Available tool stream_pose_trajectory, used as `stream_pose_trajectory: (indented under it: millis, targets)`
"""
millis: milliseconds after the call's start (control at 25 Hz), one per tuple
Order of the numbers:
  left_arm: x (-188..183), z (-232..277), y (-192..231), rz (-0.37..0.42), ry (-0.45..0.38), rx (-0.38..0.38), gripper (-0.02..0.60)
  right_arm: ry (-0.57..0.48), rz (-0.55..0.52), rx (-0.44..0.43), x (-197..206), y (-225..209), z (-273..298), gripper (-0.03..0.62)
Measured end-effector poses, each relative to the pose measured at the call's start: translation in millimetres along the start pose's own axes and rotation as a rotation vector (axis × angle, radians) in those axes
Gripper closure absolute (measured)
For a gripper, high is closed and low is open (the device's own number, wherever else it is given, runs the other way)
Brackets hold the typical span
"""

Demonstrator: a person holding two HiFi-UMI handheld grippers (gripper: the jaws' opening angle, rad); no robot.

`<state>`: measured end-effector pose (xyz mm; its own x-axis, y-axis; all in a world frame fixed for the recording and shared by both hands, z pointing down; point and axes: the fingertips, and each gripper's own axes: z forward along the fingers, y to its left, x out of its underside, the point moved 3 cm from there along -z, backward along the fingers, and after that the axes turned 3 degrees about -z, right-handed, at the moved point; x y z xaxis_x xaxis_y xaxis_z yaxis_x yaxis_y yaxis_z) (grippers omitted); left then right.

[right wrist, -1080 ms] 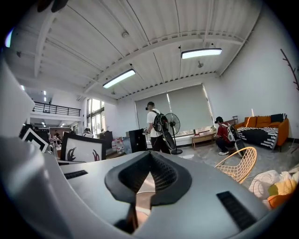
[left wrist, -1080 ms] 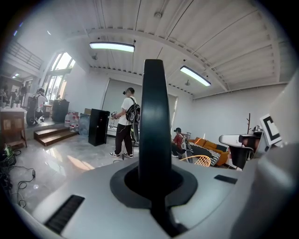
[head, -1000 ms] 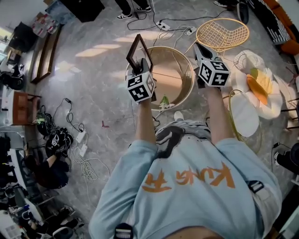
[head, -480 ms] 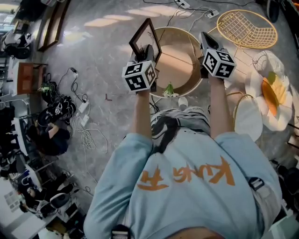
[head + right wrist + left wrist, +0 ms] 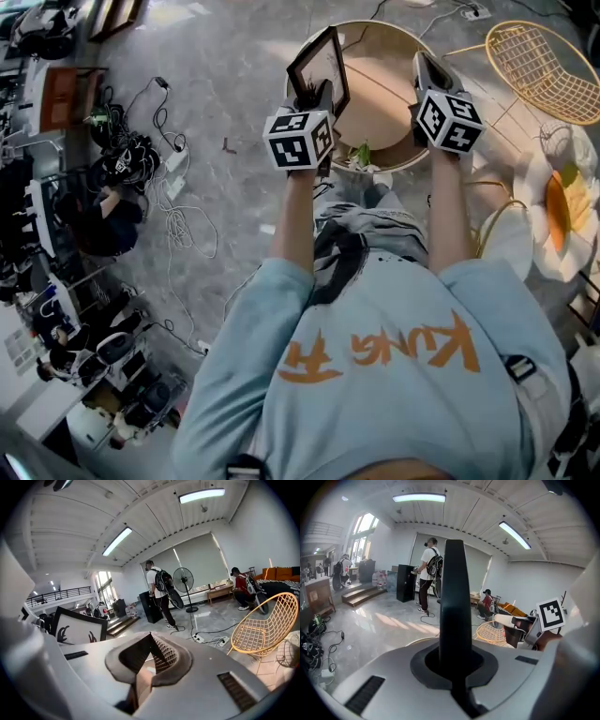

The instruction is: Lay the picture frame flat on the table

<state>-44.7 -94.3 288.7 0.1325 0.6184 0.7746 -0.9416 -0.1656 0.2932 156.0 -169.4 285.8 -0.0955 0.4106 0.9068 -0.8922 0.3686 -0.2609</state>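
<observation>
The fingers point(image 5: 322, 92) of my left gripper point(image 5: 314, 96) are clenched on the near bottom edge of the black-rimmed rectangular picture frame point(image 5: 319, 61). In the left gripper view the picture frame point(image 5: 454, 597) stands edge-on, a dark bar rising straight out of the jaws. My right gripper point(image 5: 424, 67) has its jaws pressed together on nothing and sits well apart to the right. Its own view catches the picture frame point(image 5: 77, 627) at the left, white face with black marks turned toward it.

The frame is held upright in the air over the near left rim of the round wooden gold-rimmed table point(image 5: 384, 103), apparently clear of it.

I judge it stiff and light, but pinched on one thin edge it will likely want to swing. If the face is glazed, it is fragile too. The rim is the place to hold — never the face — and the free far edge is where the right gripper could steady it while I lower it gently.
</observation>
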Motion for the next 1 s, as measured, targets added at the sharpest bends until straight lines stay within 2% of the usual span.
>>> stream_pose_trajectory:
  millis: [120, 360, 560, 880, 1000]
  targets:
    - [17.5, 21.4, 11.9, -0.016, 0.039, 0.021, 0.557, 0.032, 0.008, 0.030, 25.0, -6.6, 11.8, 0.596]
    - [35.7, 66.8, 17.0, -0.013, 0.131, 0.102, 0.557, 0.094, -0.009, 0.176, 50.0, -35.4, 14.5, 0.597]
    - [66.4, 112.0, 28.3, -0.049, 0.213, 0.164, 0.555, 0.171, 0.007, 0.257, 94.0, -54.3, 22.5, 0.597]
    - [101.2, 147.9, 27.0, -0.068, 0.309, 0.238, 0.555, 0.280, 0.015, 0.315, 137.0, -60.1, 15.4, 0.597]
    - [111.0, 178.3, 39.1, -0.113, 0.323, 0.256, 0.555, 0.322, -0.012, 0.305, 150.2, -63.5, 41.6, 0.596]
